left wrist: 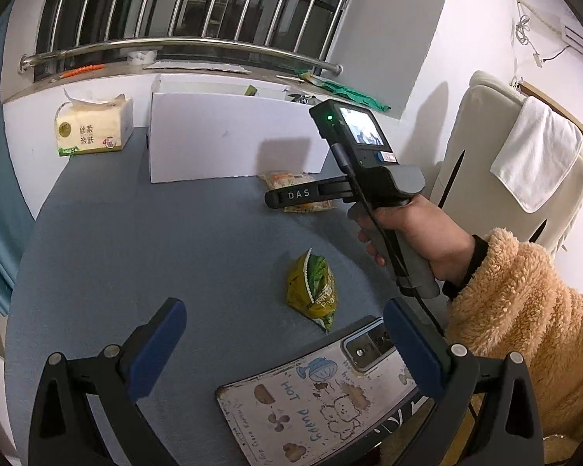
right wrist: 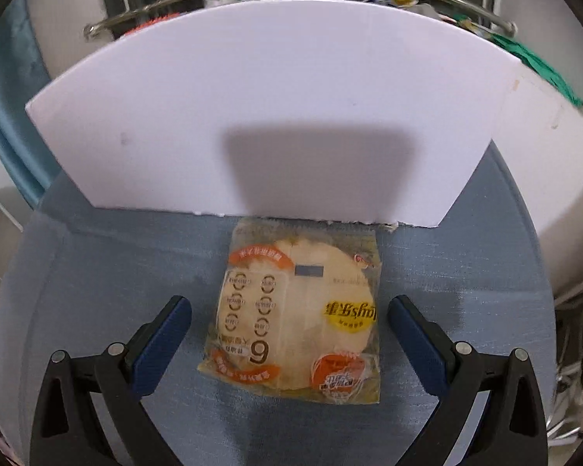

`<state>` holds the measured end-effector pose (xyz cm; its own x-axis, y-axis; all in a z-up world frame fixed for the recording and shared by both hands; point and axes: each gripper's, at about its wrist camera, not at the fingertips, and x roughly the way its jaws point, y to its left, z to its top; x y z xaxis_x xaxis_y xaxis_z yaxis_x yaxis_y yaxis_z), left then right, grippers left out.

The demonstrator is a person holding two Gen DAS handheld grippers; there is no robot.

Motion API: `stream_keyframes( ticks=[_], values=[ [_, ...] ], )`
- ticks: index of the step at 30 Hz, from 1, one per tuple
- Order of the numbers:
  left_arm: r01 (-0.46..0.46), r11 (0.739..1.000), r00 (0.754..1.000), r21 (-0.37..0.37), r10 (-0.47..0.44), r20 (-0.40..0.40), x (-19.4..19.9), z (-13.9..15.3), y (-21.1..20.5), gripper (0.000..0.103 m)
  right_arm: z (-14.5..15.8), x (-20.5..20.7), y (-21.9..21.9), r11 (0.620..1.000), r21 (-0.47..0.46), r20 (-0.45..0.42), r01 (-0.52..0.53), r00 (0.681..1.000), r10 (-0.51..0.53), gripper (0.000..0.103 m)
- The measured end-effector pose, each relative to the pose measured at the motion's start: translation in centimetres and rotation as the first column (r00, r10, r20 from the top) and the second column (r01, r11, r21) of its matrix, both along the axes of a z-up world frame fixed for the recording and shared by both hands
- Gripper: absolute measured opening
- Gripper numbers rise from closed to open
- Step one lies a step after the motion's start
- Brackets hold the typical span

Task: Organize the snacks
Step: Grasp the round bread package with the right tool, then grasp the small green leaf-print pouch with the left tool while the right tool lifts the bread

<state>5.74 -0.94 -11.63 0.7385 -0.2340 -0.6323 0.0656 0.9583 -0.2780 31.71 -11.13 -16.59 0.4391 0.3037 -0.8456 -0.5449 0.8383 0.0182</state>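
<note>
A clear packet with a pale round pastry (right wrist: 297,314) lies flat on the blue-grey table, its far edge against the white box (right wrist: 268,116). My right gripper (right wrist: 289,324) is open, its blue-padded fingers on either side of the packet, just above it. In the left wrist view the same packet (left wrist: 291,190) lies under the right gripper (left wrist: 278,197), in front of the white box (left wrist: 233,143). A yellow-green pea snack bag (left wrist: 313,291) lies mid-table. My left gripper (left wrist: 283,328) is open and empty, above the table's near part.
A phone in a cartoon case (left wrist: 322,392) lies near the table's front edge, under the left gripper. A tissue pack (left wrist: 93,124) stands at the back left. A window ledge with a steel rail (left wrist: 175,44) runs behind. A chair with a white towel (left wrist: 536,151) is to the right.
</note>
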Motion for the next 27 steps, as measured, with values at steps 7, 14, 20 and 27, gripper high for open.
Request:
stream_keyframes(
  ticks=[7, 14, 20, 27],
  values=[
    [0.051, 0.999, 0.998, 0.019, -0.050, -0.024, 0.8, -0.3, -1.2, 0.103, 0.8, -1.6, -0.9, 0.999, 0.028, 0.017, -0.021, 1.000, 0.020, 0.076],
    [0.105, 0.991, 0.989, 0.080, -0.095, -0.114, 4.0, -1.9, -3.1, 0.103, 4.7, -7.1, -7.3, 0.968, 0.253, 0.037, -0.002, 0.999, -0.007, 0.077],
    [0.138, 0.990, 0.972, 0.012, -0.133, -0.193, 7.5, -3.4, -3.8, 0.102, 6.4, -11.9, -13.4, 0.920, 0.390, 0.041, 0.044, 0.997, -0.065, 0.077],
    [0.176, 0.983, 0.960, 0.048, -0.161, -0.227, 9.2, -3.9, -4.4, 0.041, 6.2, -13.6, -17.2, 0.886, 0.454, 0.013, 0.100, 0.993, -0.119, 0.077]
  ],
)
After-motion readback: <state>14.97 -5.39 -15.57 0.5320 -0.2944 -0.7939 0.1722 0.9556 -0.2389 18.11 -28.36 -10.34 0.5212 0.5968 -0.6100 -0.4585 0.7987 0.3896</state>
